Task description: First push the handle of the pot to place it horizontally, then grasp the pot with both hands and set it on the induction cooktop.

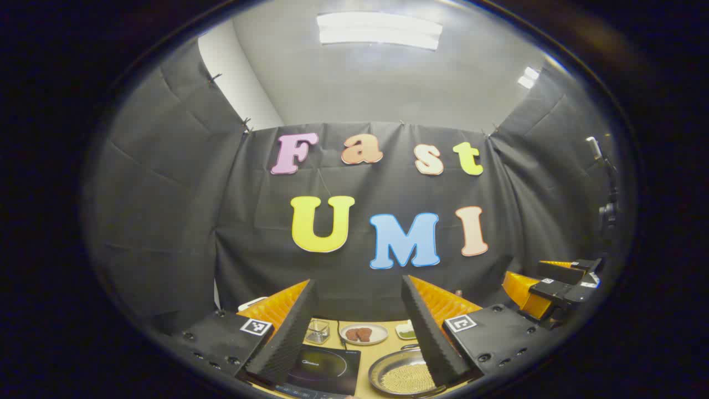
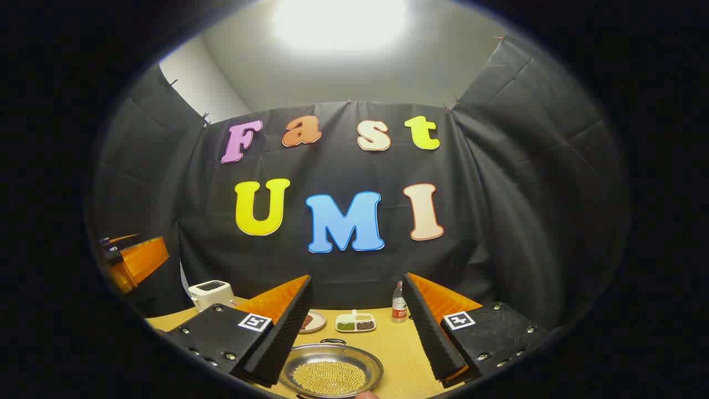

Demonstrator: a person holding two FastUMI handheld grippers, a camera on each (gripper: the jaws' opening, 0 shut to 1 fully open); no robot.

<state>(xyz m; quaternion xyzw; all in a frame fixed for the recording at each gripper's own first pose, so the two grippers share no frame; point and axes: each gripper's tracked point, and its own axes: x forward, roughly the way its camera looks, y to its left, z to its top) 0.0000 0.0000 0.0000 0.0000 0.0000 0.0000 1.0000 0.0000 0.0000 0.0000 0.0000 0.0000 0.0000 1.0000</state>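
Black cloth walls close the booth on three sides, and below them we see a light wooden table (image 2: 399, 349) carrying the cooking things. Our left gripper (image 1: 360, 327) hangs above the near edge with its two fingers spread wide, nothing between them; ahead and below, just inside its left finger, sits the induction cooktop (image 1: 324, 368), and just inside its right finger lies the pot (image 1: 401, 377), a shallow metal pan with a bed of small yellow grains. Beyond the cooktop we see a small glass jar (image 1: 318, 331), a plate with brown pieces (image 1: 364, 333) and a small white dish of something green (image 1: 406, 331). The other gripper shows off to the right of the left gripper view. Our right gripper (image 2: 357, 327) is likewise wide open and empty, with the pot (image 2: 331, 371) low between its fingers, nearer the left one, a dark loop handle (image 2: 333, 341) at its far rim. Farther ahead sit a divided white dish (image 2: 355, 322), a small bottle (image 2: 399, 309) by the right finger, and a white toaster (image 2: 209, 292) out to the left.
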